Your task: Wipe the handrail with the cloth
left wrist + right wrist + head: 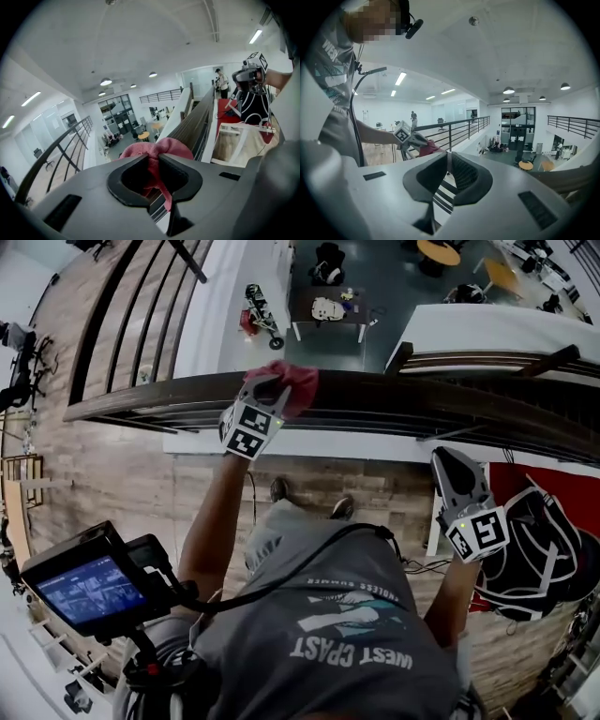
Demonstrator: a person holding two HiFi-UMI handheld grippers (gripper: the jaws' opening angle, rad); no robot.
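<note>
A dark wooden handrail (403, 397) runs across the head view, above an open drop to a lower floor. A red cloth (298, 382) lies bunched on its top at the left. My left gripper (270, 390) is shut on it. In the left gripper view the cloth (140, 151) bulges out past the jaws of the left gripper (153, 158), and the handrail (197, 117) runs away ahead. My right gripper (442, 461) hangs just short of the rail further right, apart from it. The right gripper (449, 157) is shut with nothing between its jaws.
Black metal balusters (141, 324) line the balcony at the left. A black bag (534, 549) lies on a red mat by my right side. A camera monitor (89, 587) juts out at my lower left. Tables and chairs (328, 301) stand on the floor far below.
</note>
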